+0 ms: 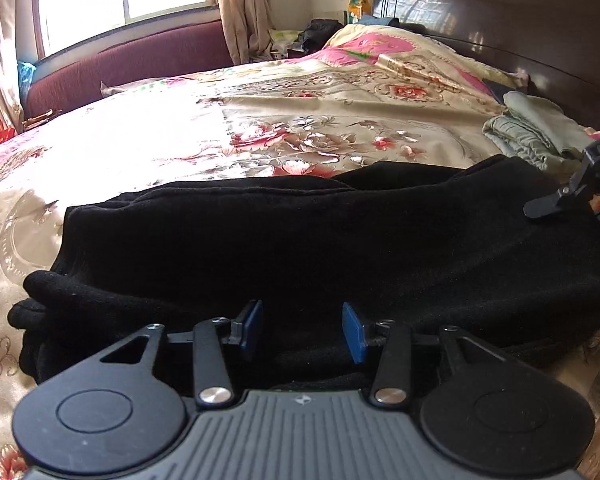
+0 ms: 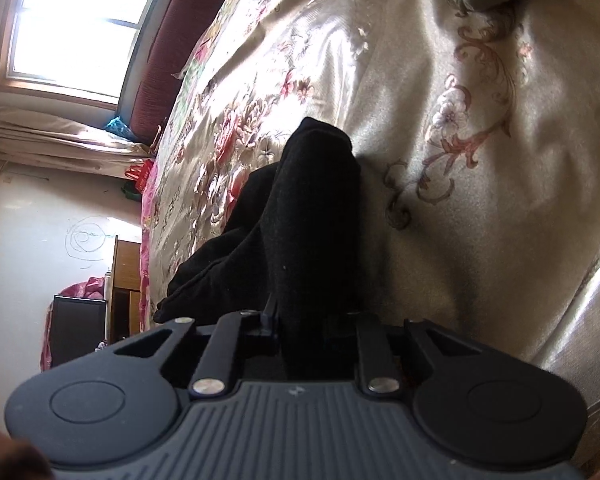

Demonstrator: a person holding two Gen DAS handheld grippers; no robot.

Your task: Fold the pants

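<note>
- The left tongs (image 1: 302,330) stand spread, the 2 blue pads (image 1: 250,328) apart, with the near edge of the black pants (image 1: 320,240) lying between and just beyond them; nothing is pinched.
- The right tongs (image 2: 314,320) are pressed onto a thick fold of the pants (image 2: 312,220), which runs straight out from between the fingers; in the left view the same tongs (image 1: 548,206) rest on the pants' far right corner.
- The pants lie on the bed (image 1: 140,140), already folded into a stacked bundle; their long axis runs side to side across the left tongs' line of sight.
- Relative to the pants, the left tongs are at the middle of the near long edge and the right tongs at the right end.
- Judgement: the next fold turns on that held right end, which would need carrying along the long axis toward the left end, while the left tongs are nearest to pin the middle.
- No containers are in view; a pale green cloth (image 1: 532,132) lies on the bed beyond the pants' right end.
</note>
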